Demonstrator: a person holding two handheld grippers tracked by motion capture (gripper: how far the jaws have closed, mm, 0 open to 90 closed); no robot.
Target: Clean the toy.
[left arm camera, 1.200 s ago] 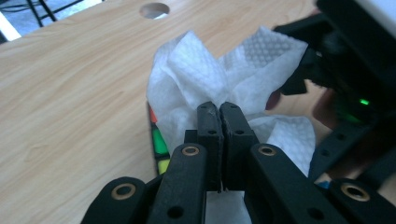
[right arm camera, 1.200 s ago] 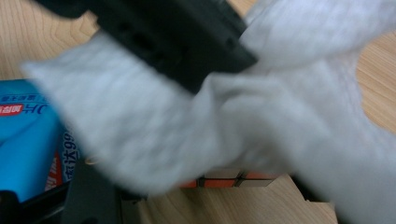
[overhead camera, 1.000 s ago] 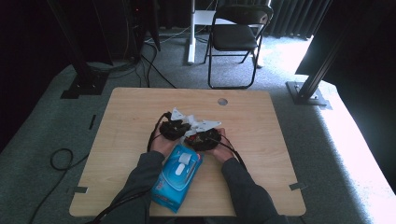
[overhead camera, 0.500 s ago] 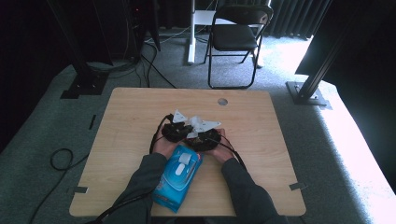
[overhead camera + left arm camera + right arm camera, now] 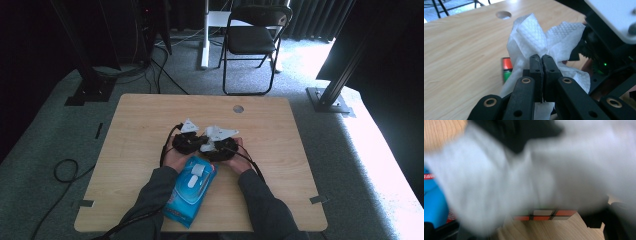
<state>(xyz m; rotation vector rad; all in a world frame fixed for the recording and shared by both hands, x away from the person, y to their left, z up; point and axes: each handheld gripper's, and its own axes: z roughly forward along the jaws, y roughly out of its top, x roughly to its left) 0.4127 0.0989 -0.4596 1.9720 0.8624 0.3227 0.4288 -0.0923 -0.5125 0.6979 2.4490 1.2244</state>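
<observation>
Two hand-held grippers meet near the middle of the tabletop (image 5: 135, 130), and you work between them. Starting at your left, the left hand-held gripper (image 5: 541, 58) has its jaws pressed together on a white paper wipe (image 5: 531, 32); the pinch sits at the gathered waist of the wipe, whose folds fan up toward twelve o'clock and hang down past the jaws toward six. Behind the wipe, at about nine o'clock from the jaw tips and touching its folds, a puzzle cube (image 5: 507, 68) rests on the wood, showing a red and a green tile. In the high view the left hand-held gripper (image 5: 196, 141) sits just beside the right hand-held gripper (image 5: 211, 146), with the blue wipes packet (image 5: 191, 190) lying toward six o'clock between your forearms, its long axis running roughly from one o'clock to seven. Moving right, the right gripper view is blurred by the wipe (image 5: 524, 175) draped close to the lens, so you cannot tell whether those jaws are apart or closed; below the wipe, at six o'clock, the puzzle cube (image 5: 545, 215) shows a row of orange and white tiles. Judging from this, the coming move turns on the cube lying directly under the wipe, a shade nearer your left hand, so bring the wipe down onto it rather than sideways.
</observation>
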